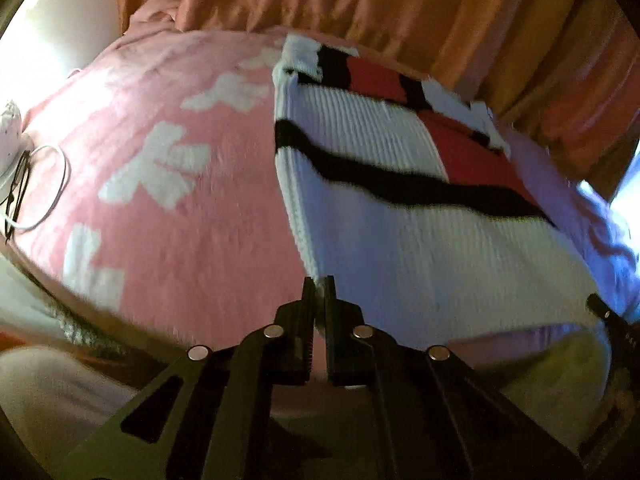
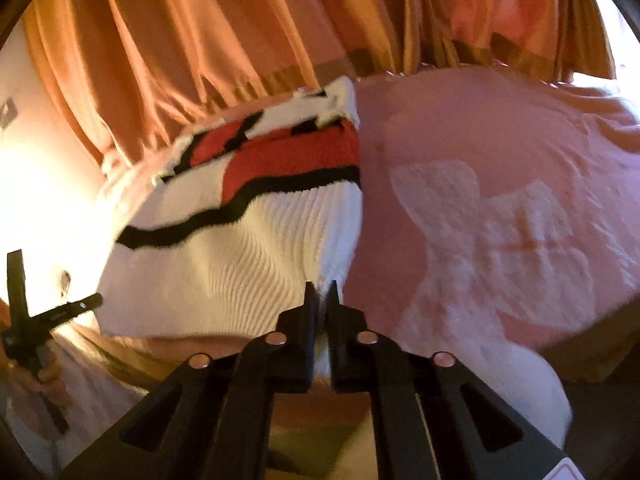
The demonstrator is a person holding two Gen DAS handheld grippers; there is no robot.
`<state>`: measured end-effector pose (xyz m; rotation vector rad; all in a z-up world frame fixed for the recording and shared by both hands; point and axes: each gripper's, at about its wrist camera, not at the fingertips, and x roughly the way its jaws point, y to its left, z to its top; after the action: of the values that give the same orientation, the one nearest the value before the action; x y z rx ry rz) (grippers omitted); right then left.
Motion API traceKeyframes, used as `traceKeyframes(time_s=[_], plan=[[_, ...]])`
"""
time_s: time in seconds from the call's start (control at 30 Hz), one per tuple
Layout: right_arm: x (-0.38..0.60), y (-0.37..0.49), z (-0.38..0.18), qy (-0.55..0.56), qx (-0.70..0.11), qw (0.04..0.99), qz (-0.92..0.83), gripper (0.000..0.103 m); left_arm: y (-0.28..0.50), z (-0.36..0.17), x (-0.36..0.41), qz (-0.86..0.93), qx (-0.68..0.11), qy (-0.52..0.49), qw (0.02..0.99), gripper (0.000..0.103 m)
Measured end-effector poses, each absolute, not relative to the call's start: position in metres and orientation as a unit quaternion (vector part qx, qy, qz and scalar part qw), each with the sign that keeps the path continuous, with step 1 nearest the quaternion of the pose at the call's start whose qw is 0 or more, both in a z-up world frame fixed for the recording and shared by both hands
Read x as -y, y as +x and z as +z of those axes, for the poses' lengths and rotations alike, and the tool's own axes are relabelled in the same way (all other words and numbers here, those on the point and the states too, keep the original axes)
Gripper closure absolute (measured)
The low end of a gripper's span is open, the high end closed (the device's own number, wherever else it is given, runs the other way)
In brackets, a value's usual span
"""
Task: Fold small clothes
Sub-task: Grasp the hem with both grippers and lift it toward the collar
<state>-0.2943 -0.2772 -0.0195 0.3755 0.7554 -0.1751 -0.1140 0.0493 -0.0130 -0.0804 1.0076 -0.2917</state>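
Orange curtains [image 2: 200, 40] hang behind a bed covered with a pink blanket [image 1: 192, 240] that has big white shapes on it. On that blanket lies the small knitted top [image 1: 400, 240], white with a black stripe and red patches.

I see my left gripper [image 1: 319, 284] at the near left corner of the knitted top. Its fingers [image 1: 308, 300] are pinched tight, and a bit of the white knit edge sits squeezed between them. From those fingers the top stretches up and off to the right, and the pink blanket lies to the left of them. Far left of the fingers, a thin white cord and a dark wire [image 1: 24, 188] lie by the blanket's edge.

My right gripper [image 2: 321, 290] is at the near right corner of the same top. Its fingers [image 2: 310, 304] are nearly touching too, with the white knit edge caught in the thin gap. From here the top spreads up and to the left, and the blanket lies to the right.

In the right view, far left of the fingers, I can spot the other gripper's handle, held by a hand [image 2: 44, 380]. Both pictures are a little blurry.
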Motion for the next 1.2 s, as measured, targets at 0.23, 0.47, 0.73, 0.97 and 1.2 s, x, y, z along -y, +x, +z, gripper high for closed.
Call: traceKeyframes(time_s=[0.23,0.47,0.73,0.97,1.2], plan=[[0.292,-0.298,-0.029,0.205,-0.379,0.896,-0.106,0.097,-0.101,-0.033,-0.063,-0.098,-0.508,-0.074,0.853,0.057],[0.283,-0.264,-0.034,0.193,-0.415,0.882,-0.113,0.041,-0.082,-0.045,-0.073,-0.083,-0.516,-0.147,0.840,0.033],[0.275,-0.217,-0.064,0.195,-0.479,0.849,-0.106,0.032,-0.070,-0.049,-0.039,-0.108,-0.515,-0.118,0.842,0.033],[0.273,-0.206,-0.070,0.232,-0.464,0.853,-0.057,0.092,-0.065,-0.046,-0.031,-0.129,-0.536,-0.120,0.826,0.093],[0.278,-0.238,-0.023,0.287,-0.365,0.886,0.002,0.095,-0.089,0.013,-0.044,-0.165,-0.488,-0.128,0.847,0.097]])
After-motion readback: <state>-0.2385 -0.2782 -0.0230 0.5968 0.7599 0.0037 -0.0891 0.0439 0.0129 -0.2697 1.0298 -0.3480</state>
